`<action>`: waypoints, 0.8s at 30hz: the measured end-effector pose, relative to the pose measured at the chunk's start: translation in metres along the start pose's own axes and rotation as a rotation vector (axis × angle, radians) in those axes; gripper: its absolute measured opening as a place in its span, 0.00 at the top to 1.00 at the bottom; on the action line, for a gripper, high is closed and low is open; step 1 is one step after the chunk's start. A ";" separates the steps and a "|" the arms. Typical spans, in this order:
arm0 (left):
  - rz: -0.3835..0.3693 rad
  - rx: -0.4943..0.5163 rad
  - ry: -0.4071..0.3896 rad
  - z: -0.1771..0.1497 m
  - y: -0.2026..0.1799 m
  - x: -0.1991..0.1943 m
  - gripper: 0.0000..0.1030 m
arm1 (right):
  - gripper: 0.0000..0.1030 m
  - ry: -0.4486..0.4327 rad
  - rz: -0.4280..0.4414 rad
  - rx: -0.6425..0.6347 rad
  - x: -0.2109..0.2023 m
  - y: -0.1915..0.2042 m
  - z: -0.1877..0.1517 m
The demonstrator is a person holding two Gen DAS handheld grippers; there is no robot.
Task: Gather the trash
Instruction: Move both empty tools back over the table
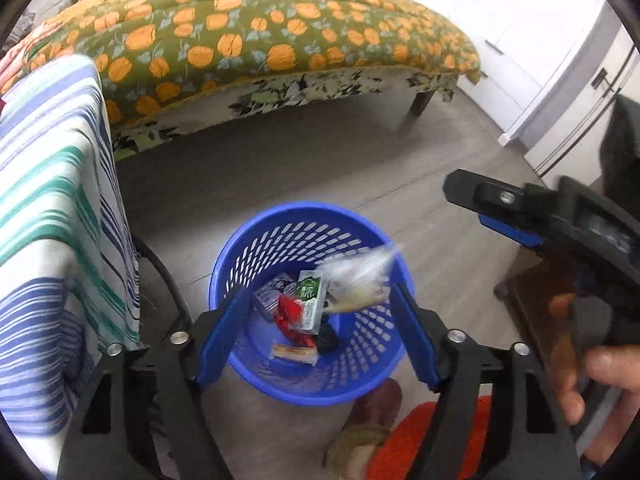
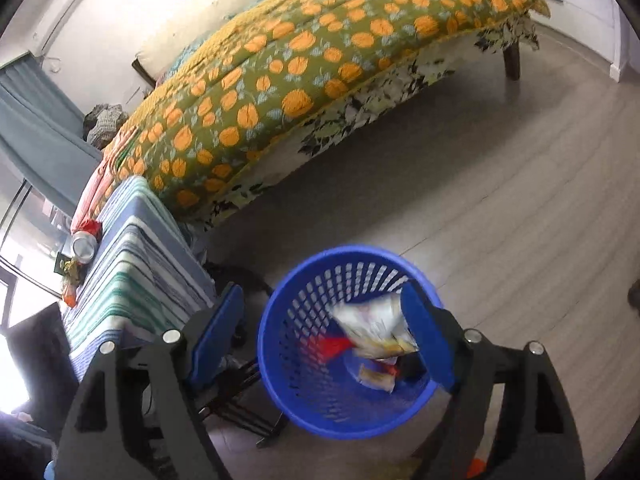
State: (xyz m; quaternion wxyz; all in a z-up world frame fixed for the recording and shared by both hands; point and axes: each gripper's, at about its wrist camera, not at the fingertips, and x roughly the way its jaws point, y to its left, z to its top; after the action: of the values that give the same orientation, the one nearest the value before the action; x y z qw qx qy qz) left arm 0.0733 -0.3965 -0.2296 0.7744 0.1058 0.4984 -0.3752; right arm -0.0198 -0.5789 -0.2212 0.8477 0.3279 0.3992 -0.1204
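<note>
Both tongs were seen spread wide with nothing pressed between the pads: the left gripper [image 1: 316, 332] was held over the blue basket [image 1: 280, 384], the right gripper [image 2: 320, 336] above its rim. A blurred clear wrapper [image 1: 360, 280] was caught loose inside the basket mouth, over other wrappers [image 1: 304, 308] on the bottom. Beyond, a striped cloth [image 1: 52, 216] and a floral bedspread [image 1: 248, 36] were noted.

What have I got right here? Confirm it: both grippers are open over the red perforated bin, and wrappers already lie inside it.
One detail is wrong: the bin is blue, not red, as both wrist views show. The rest stands: the left gripper and right gripper are open over it, and wrappers lie inside.
</note>
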 end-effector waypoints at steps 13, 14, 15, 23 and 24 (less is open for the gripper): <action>0.148 0.016 -0.215 -0.052 0.058 -0.151 0.06 | 0.11 -0.133 -0.144 -0.172 -0.025 0.041 -0.025; 0.182 0.003 -0.214 -0.059 0.074 -0.157 0.06 | 0.11 -0.141 -0.152 -0.204 -0.026 0.048 -0.029; 0.208 -0.011 -0.212 -0.066 0.088 -0.163 0.06 | 0.11 -0.153 -0.164 -0.255 -0.026 0.060 -0.036; 0.448 -0.224 -0.185 -0.118 0.234 -0.209 0.06 | 0.11 -0.110 -0.047 -0.521 -0.016 0.187 -0.103; 0.477 -0.241 -0.175 -0.122 0.250 -0.212 0.06 | 0.11 -0.098 -0.026 -0.552 -0.013 0.205 -0.110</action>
State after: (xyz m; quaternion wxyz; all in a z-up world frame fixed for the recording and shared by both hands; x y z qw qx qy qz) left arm 0.1136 -0.0564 -0.1604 0.8878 0.0947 0.4317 -0.1281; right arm 0.0014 -0.3533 -0.1682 0.9216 0.0731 0.3798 -0.0335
